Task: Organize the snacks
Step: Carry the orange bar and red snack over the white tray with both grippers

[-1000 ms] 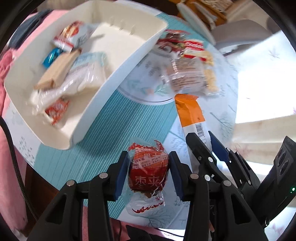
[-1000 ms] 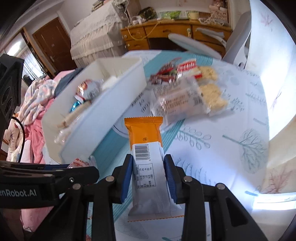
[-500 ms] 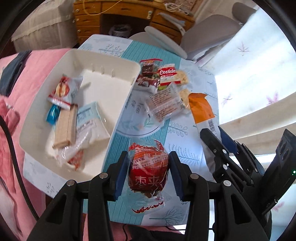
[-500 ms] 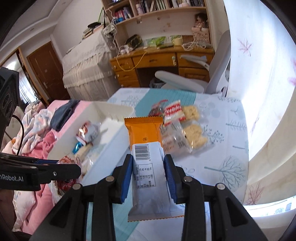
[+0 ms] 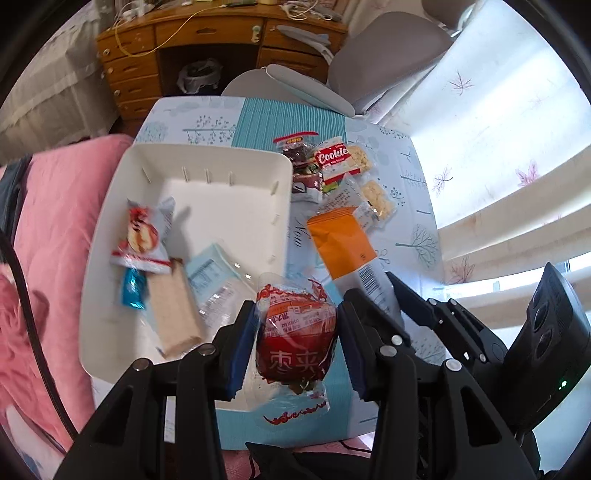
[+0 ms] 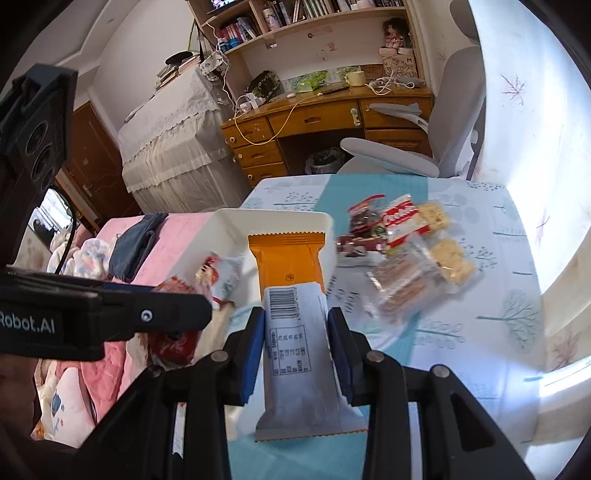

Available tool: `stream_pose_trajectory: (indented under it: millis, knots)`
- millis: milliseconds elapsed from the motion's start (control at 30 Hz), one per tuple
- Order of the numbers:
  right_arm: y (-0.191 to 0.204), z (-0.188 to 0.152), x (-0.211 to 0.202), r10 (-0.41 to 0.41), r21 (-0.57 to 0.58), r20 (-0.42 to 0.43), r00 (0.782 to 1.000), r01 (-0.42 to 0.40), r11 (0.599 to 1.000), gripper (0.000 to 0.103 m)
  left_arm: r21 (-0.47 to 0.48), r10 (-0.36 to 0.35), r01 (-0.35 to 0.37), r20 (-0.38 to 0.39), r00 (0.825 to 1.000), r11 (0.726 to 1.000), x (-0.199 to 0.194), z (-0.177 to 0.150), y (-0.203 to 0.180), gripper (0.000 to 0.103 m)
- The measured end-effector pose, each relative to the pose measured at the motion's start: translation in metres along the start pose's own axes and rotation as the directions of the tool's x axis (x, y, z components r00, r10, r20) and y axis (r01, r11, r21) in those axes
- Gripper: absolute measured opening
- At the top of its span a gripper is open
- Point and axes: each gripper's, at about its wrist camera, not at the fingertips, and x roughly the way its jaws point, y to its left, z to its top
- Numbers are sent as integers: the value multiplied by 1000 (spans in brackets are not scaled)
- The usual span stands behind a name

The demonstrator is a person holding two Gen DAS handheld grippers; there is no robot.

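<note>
The left hand-held gripper squeezes a red snack pack above the near corner of the white bin. The right hand-held gripper squeezes an orange and white snack bar in the air just beside it. More snacks lie on the table.

A home bedroom: wooden desk, bookshelf, covered bed, office chair.
</note>
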Motion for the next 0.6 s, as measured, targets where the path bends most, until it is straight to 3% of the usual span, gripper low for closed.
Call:
stream_pose_trajectory:
  millis: [367, 600]
  knots:
    - [67, 2, 30, -19, 85, 65, 998, 14, 996, 35, 90, -13, 11, 21, 1000, 996, -17, 8, 78, 43]
    - [102, 3, 43, -10, 103, 52, 999, 4, 995, 35, 31, -18, 18, -3, 1000, 999, -17, 10, 127, 43]
